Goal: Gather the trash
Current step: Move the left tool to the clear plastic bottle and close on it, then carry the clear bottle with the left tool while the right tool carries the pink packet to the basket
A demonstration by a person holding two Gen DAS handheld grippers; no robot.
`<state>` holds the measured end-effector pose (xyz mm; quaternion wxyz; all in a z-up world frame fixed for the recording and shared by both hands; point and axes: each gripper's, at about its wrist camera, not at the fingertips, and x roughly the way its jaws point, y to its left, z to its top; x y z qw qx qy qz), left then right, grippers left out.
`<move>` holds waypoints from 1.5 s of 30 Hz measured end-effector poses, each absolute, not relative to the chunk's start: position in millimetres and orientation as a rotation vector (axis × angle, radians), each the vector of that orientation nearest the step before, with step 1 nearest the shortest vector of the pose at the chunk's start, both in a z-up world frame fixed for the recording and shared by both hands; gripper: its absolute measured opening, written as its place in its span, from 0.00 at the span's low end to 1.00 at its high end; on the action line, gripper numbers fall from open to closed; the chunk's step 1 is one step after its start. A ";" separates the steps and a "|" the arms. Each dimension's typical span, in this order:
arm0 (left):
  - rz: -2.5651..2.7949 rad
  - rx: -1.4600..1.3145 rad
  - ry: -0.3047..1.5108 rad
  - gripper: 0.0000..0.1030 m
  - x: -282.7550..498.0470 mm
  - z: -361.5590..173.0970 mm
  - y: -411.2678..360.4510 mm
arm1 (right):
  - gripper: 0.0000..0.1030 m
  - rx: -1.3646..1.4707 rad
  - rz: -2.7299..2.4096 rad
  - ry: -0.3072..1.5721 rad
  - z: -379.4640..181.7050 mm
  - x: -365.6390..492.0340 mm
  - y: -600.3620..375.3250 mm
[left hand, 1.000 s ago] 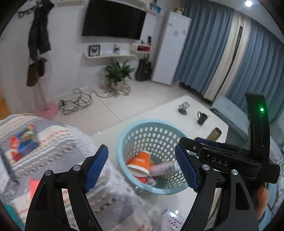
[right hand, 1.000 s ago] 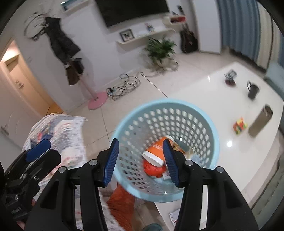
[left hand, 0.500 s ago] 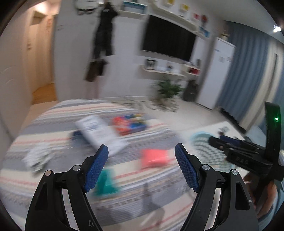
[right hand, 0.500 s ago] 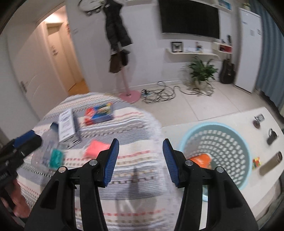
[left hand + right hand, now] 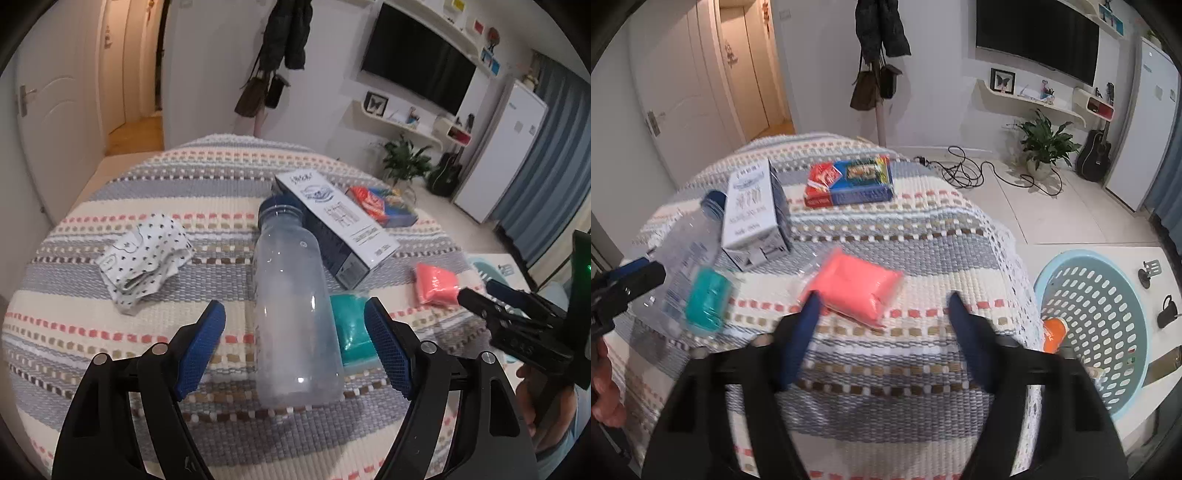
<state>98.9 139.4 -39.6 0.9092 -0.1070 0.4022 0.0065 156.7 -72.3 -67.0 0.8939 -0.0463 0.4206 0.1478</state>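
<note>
A clear plastic bottle (image 5: 295,306) with a blue cap lies on the striped cloth, its base between the fingers of my open left gripper (image 5: 295,343). A teal packet (image 5: 351,332) lies against its right side. A pink packet (image 5: 855,286) lies just beyond my open right gripper (image 5: 882,325); it also shows in the left wrist view (image 5: 436,282). The light blue basket (image 5: 1108,343) stands on the white table at the right and holds an orange cup (image 5: 1054,334). Both grippers are empty.
A white and blue carton (image 5: 340,225), a red and blue box (image 5: 849,181) and a crumpled spotted cloth (image 5: 144,258) lie on the striped tablecloth (image 5: 110,332). A dark mug (image 5: 1167,314) sits on the white table past the basket.
Both grippers have swung left from over the basket to over the striped cloth. The left one has come down around the bottle's base, the right one close to the pink packet.
</note>
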 end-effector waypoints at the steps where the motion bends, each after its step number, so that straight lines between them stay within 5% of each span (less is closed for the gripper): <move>1: 0.023 -0.221 0.835 0.71 102.7 -43.2 138.7 | 0.75 -0.104 0.309 0.879 -69.3 158.2 -72.9; 6: 0.027 -0.243 0.878 0.55 113.9 -55.8 137.1 | 0.75 -0.184 0.333 0.935 -87.1 170.5 -67.6; 19: 0.051 -0.255 0.905 0.54 130.6 -64.7 138.0 | 0.74 -0.222 0.386 0.942 -97.0 201.4 -42.0; 21: 0.056 -0.256 0.908 0.54 136.5 -65.0 138.2 | 0.64 -0.214 0.399 0.943 -96.8 200.4 -40.6; 23: 0.061 -0.255 0.913 0.54 145.0 -64.8 138.5 | 0.43 -0.201 0.415 0.940 -94.7 197.4 -40.8; 25: 0.056 -0.252 0.921 0.45 149.2 -66.8 136.9 | 0.36 -0.206 0.419 0.939 -93.0 194.7 -40.2; 45: -0.131 -0.324 0.616 0.44 132.8 29.6 86.7 | 0.34 -0.093 0.351 0.694 0.2 158.7 -97.9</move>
